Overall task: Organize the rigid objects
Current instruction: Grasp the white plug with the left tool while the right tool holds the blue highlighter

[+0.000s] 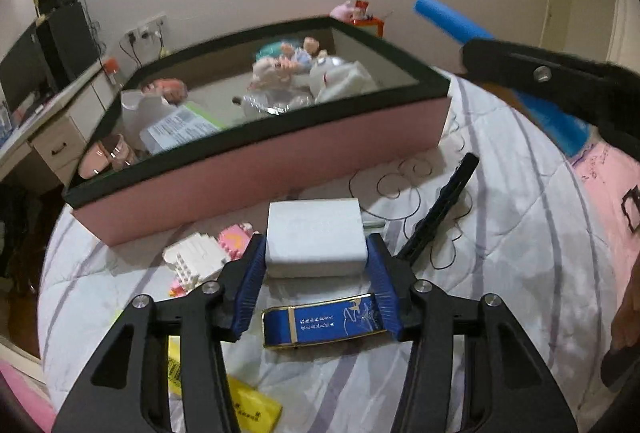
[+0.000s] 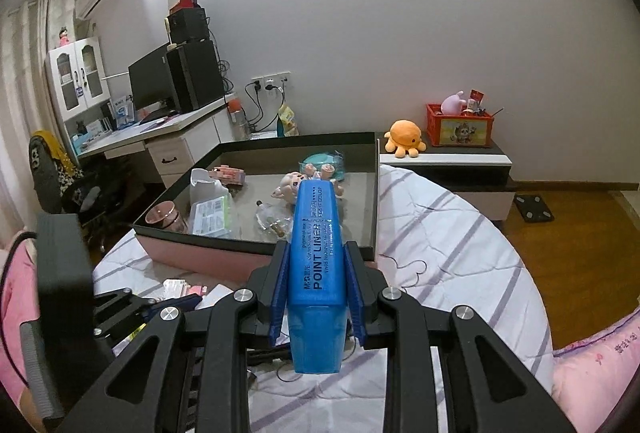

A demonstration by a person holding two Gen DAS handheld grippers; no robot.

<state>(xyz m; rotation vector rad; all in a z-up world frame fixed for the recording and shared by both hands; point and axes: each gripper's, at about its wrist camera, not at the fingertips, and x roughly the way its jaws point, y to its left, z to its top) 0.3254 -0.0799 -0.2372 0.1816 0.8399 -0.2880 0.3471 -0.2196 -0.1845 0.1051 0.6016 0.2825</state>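
Both grippers loaded up, pink tray sitting right ahead on the bed.

The pink tray (image 2: pixel 224 259) with the dark rim holds a pink cup (image 2: pixel 165 217), a white jug (image 2: pixel 206 187), a labelled packet (image 2: pixel 210 219), a clear glass bottle (image 2: pixel 272 221) and small dolls (image 2: pixel 294 185), with bare floor showing mid-tray. Right gripper (image 2: pixel 316 285) is clamped on a blue highlighter (image 2: pixel 316 273) reading "POINT LINER", tip poking over the tray's near edge. Left gripper (image 1: pixel 316 265) has its blue pads squeezed on a white charger block (image 1: pixel 316 239), just short of the tray wall. On the striped quilt (image 1: pixel 500 233): blue and gold box (image 1: pixel 320 321), brick toy (image 1: pixel 204 253), yellow packet (image 1: pixel 248 405), black comb (image 1: pixel 440 209).
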